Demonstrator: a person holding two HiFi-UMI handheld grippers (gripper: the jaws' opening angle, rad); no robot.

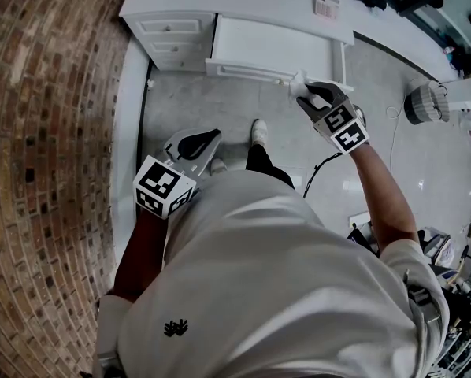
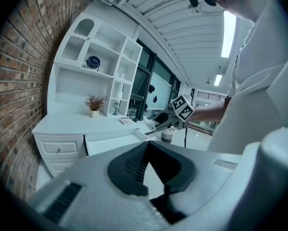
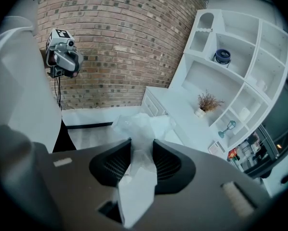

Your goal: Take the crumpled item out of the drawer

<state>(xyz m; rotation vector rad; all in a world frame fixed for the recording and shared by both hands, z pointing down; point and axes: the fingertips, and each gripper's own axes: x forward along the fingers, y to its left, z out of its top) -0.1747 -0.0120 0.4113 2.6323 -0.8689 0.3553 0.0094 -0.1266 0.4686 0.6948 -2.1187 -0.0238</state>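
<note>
The crumpled item (image 1: 298, 83) is a wad of white, thin wrapping. My right gripper (image 1: 311, 94) is shut on it, just above the front right corner of the open white drawer (image 1: 251, 71). In the right gripper view the crumpled item (image 3: 139, 129) sticks out past the right gripper (image 3: 142, 143), and its tail runs back between the pads. The left gripper view shows the right gripper (image 2: 161, 121) holding the crumpled item (image 2: 148, 122) above the drawer (image 2: 110, 143). My left gripper (image 1: 204, 138) hangs low in front of my body, away from the drawer. The left gripper (image 2: 146, 147) has its tips together and nothing in it.
A white desk with small side drawers (image 1: 172, 38) stands against a brick wall (image 1: 46, 132). Shelves above hold a dried plant (image 2: 94, 102) and a blue jar (image 3: 222, 56). A basket (image 1: 424, 102) sits on the floor to the right. My feet (image 1: 257, 131) are in front of the drawer.
</note>
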